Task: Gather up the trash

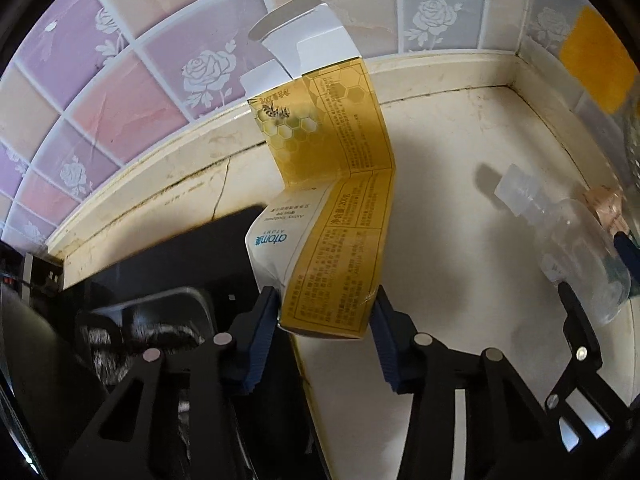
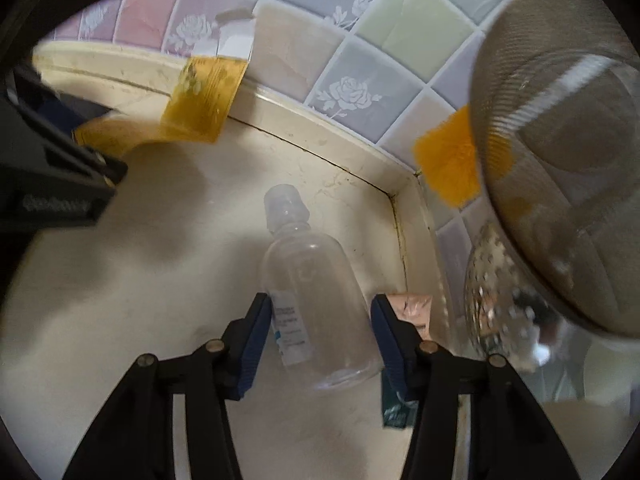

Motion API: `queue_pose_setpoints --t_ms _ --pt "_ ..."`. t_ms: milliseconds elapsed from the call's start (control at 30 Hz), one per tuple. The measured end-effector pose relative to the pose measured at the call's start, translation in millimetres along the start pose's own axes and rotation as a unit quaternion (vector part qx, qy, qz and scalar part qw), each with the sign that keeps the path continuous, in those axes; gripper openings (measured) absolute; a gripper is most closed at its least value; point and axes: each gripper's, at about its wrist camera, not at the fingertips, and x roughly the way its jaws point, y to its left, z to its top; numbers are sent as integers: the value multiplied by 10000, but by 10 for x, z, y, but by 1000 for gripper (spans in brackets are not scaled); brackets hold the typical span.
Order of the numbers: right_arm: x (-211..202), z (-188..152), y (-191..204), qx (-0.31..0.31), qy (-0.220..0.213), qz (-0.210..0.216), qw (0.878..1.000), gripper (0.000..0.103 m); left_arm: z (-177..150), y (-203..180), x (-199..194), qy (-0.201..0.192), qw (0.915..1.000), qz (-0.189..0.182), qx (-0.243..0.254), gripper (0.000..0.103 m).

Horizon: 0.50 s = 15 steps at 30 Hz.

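Left tool (image 1: 326,312) pinches the light, crushable yellow cardboard carton (image 1: 340,240); right tool (image 2: 318,320), spread, seemingly straddles the slippery clear plastic bottle (image 2: 316,304).

"atomy" reads upside down on the yellow carton (image 1: 328,216)

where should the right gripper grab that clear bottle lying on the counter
Across the wide body, near the base. The clear bottle lies on its side with the cap pointing toward the wall corner, so come from the base end, as the right gripper is placed now, one finger on each flank. The neck looks narrow and tapered, likely to slip.
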Motion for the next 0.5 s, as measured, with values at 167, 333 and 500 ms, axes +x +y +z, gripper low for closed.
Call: queue_pose_setpoints --t_ms 167,333,500 --pt "-353 -132 -54 360 -139 272 9989 49 -235 -39 -259 -30 9999 -94 -21 43" --pt "-749 -337 -94 614 -255 411 9969 49 -612 -93 -666 -134 9996 -264 -42 42" --pt "-1222 -614 -151 950 -357 523 9935 49 -1065 -176 -1087 -257 9990 -360 -39 42"
